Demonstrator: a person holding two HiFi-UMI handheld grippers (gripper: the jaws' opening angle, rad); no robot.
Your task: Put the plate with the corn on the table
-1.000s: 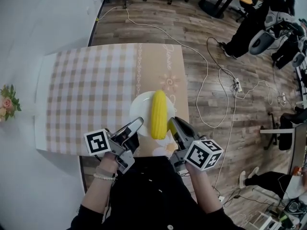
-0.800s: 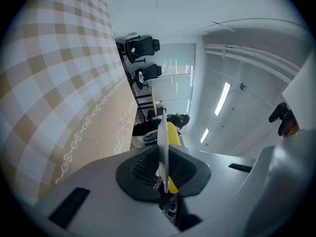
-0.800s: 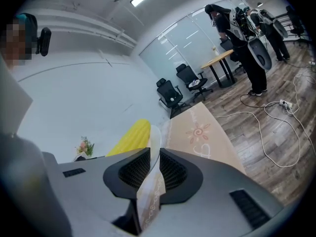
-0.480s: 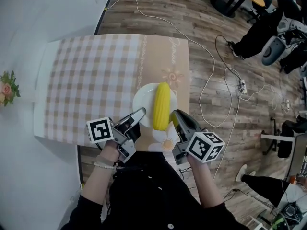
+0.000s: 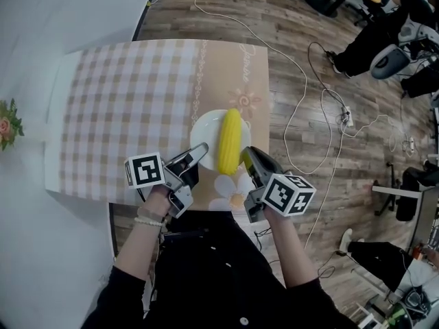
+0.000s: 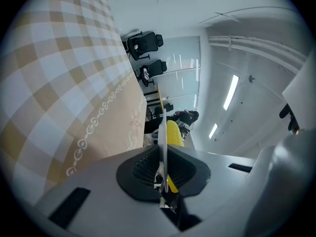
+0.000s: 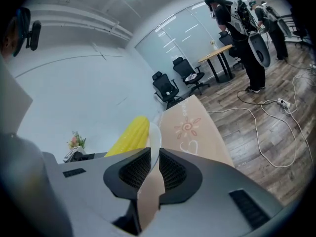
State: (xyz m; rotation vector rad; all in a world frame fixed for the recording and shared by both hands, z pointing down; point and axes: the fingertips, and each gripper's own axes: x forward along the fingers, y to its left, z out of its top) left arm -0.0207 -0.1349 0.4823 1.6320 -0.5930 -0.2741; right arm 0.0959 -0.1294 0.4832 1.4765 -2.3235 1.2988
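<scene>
A white plate (image 5: 206,130) carries a yellow corn cob (image 5: 228,141) over the near right part of the table (image 5: 130,94), which has a checked and beige cloth. My left gripper (image 5: 199,151) is shut on the plate's near left rim. My right gripper (image 5: 248,155) is shut on its near right rim. In the left gripper view the plate rim (image 6: 162,132) runs edge-on between the pads of the left gripper (image 6: 163,169), with the corn (image 6: 174,132) behind. In the right gripper view the rim (image 7: 155,135) sits between the pads of the right gripper (image 7: 154,169), beside the corn (image 7: 129,135). Whether the plate touches the cloth I cannot tell.
A small bunch of flowers (image 5: 8,125) stands on the white surface at the left. Cables (image 5: 312,108) trail across the wooden floor to the right of the table. A person (image 5: 360,46) and office gear are at the back right.
Both grippers, still holding the plate with the corn, have carried it a little farther in over the table from its front edge.
</scene>
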